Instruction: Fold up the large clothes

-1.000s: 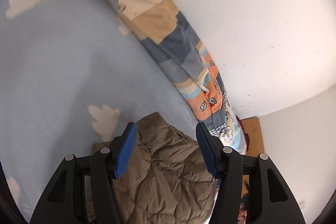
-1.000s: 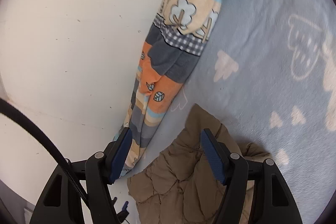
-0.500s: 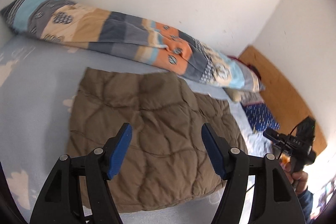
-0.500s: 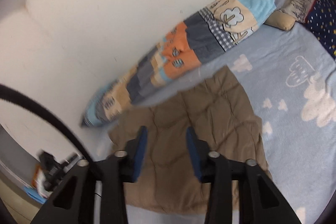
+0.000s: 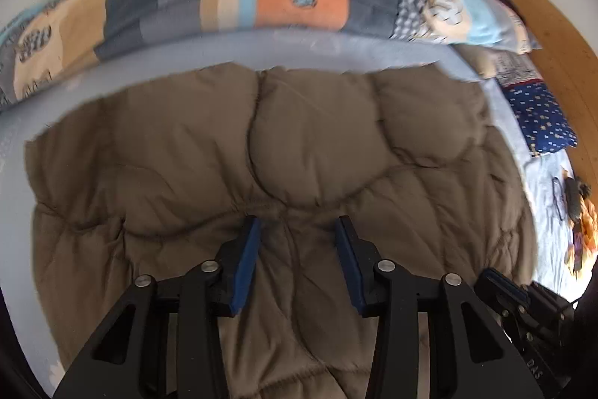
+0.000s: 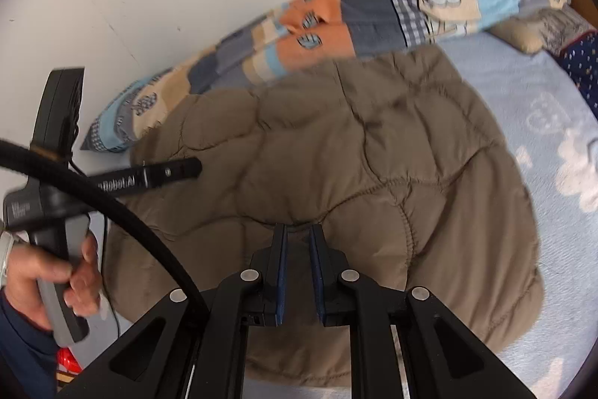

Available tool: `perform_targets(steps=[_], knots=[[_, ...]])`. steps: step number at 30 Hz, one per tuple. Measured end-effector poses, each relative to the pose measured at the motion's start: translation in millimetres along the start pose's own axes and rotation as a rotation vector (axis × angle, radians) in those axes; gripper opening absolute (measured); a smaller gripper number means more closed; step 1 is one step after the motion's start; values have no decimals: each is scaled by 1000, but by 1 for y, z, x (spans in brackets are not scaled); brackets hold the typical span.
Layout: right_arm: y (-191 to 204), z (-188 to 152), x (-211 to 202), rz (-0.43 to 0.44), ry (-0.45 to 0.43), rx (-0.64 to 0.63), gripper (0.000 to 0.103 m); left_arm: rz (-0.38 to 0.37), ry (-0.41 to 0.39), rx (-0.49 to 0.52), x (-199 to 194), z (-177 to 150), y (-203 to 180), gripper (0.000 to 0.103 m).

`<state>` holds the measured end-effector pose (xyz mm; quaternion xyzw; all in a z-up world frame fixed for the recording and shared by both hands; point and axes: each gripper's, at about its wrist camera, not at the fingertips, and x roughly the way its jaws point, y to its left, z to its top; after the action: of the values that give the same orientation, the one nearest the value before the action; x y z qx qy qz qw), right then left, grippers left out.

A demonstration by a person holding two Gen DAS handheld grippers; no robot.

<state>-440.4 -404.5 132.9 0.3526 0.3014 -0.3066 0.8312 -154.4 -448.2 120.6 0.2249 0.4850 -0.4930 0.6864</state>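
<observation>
**Thin pinch on a puffy jacket**

The brown quilted jacket (image 5: 299, 144) lies folded on the blue sheet (image 6: 542, 92), just near of the patchwork bolster (image 5: 231, 2). My right gripper (image 6: 298, 230) has just closed to a narrow gap, seemingly nipping a ridge of padding; that bite could slip. My left gripper (image 5: 297, 225), just narrowing, straddles quilting unclamped, so lifting might drag the fold crooked.

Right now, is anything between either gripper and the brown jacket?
Nothing visible. The jacket lies spread on the bed. The left gripper has its pads open right over it; the right gripper is closed at a fold.
</observation>
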Motion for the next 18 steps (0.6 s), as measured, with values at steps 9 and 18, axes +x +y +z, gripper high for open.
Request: perform_targets(steps=[9, 18], knots=[[-20, 2, 36, -27, 103, 64, 9, 20, 83, -114, 42, 12, 10, 41], [-11, 14, -23, 11, -27, 29, 9, -39, -208, -86, -93, -81, 30, 49]])
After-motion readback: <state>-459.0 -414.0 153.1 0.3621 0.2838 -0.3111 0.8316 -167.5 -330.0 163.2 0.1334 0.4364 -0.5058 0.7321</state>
